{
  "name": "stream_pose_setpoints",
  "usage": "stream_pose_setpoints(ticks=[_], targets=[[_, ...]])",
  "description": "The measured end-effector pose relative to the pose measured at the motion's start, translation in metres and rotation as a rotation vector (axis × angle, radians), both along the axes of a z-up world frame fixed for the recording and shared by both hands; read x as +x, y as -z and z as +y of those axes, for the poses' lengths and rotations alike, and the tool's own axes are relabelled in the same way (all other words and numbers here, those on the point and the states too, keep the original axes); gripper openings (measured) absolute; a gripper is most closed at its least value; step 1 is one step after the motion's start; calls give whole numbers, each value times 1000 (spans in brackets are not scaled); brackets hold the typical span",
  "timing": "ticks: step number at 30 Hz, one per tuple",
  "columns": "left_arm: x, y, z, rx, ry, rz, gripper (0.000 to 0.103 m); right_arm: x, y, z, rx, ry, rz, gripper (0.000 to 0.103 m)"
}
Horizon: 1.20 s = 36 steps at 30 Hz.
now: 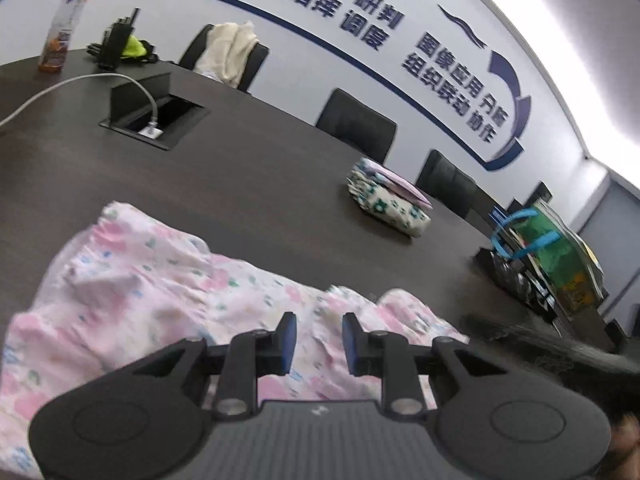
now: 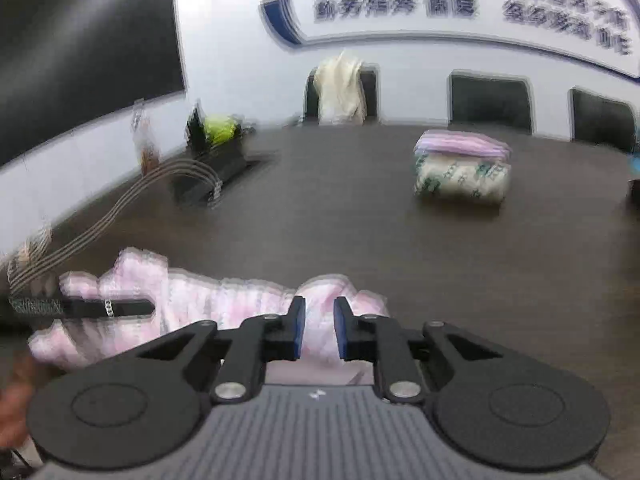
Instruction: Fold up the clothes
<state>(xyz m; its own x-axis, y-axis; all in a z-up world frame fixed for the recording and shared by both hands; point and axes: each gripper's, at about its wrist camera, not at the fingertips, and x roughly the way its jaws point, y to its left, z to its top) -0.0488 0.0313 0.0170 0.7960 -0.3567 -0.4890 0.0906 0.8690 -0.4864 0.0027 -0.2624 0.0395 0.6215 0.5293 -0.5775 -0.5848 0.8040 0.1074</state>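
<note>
A pink floral garment (image 1: 140, 280) lies crumpled on the dark table (image 1: 260, 168). My left gripper (image 1: 319, 320) hovers over its right part. The blue pads stand apart, with the cloth showing in the gap below them and nothing pinched. The right wrist view is blurred. There the garment (image 2: 224, 300) stretches leftward in a long bunch, and my right gripper (image 2: 319, 304) sits at its raised right end. Its pads are a little apart with cloth in the gap and no visible pinch. A black bar (image 2: 100, 308) lies across the garment's left end.
A folded stack of clothes (image 1: 390, 198) (image 2: 462, 168) rests farther back on the table. Also here are a bottle (image 1: 64, 28), an open cable box (image 1: 156, 112) with a white cable, black gear with a yellow-green item (image 1: 134, 48), chairs (image 1: 356, 124) and a bag with blue handles (image 1: 560, 248).
</note>
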Motion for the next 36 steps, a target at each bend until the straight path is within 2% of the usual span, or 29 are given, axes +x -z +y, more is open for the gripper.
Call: stream_pose_setpoints(ticks=[2,4,6,8,9,10,11,13,16,18,19,20,21,22,25,28,29,31,34,36], targets=[[-3,2,-8,31,18,7,24,1,23,22,-68,-57,57,15],[-9,4,-9,47,14,18,26,-5,23,33,-128,-87,10,15],[-23,6,-3,46,-38,27,31,-1,5,32,-110,-110,-7,16],[-48,6,9,36,-142,-2,35,8,-20,30,-77,-155,-45,22],[-60,5,14,39,-187,-22,41,16,-28,39,-91,-203,-62,25],[-72,6,19,46,-235,-35,49,23,-36,48,-105,-250,-79,32],[-82,7,24,59,-278,-30,52,31,-42,60,-123,-308,-88,39],[-89,8,29,89,-327,15,52,51,-39,101,-179,-486,-51,42],[-88,12,33,115,-369,63,50,74,-22,160,-268,-654,77,42],[-83,15,36,115,-385,90,50,75,-9,191,-355,-737,87,42],[-81,17,37,114,-392,104,48,75,-3,200,-387,-757,87,41],[-77,18,39,119,-396,111,44,75,2,208,-415,-773,90,36],[-74,19,42,127,-391,113,28,73,5,211,-431,-781,101,29],[-70,20,44,136,-376,116,11,71,8,213,-446,-786,112,9],[-44,21,52,144,-342,130,5,69,14,207,-451,-720,106,4],[-2,11,50,168,-291,111,4,89,15,186,-443,-506,110,2],[13,5,46,177,-261,103,7,100,16,173,-440,-419,123,2],[30,-4,33,152,-206,75,22,123,18,139,-428,-216,148,2],[30,-14,9,117,-90,17,39,149,12,77,-386,77,197,4],[21,-13,-7,129,-4,-4,44,140,-4,40,-316,131,192,7]])
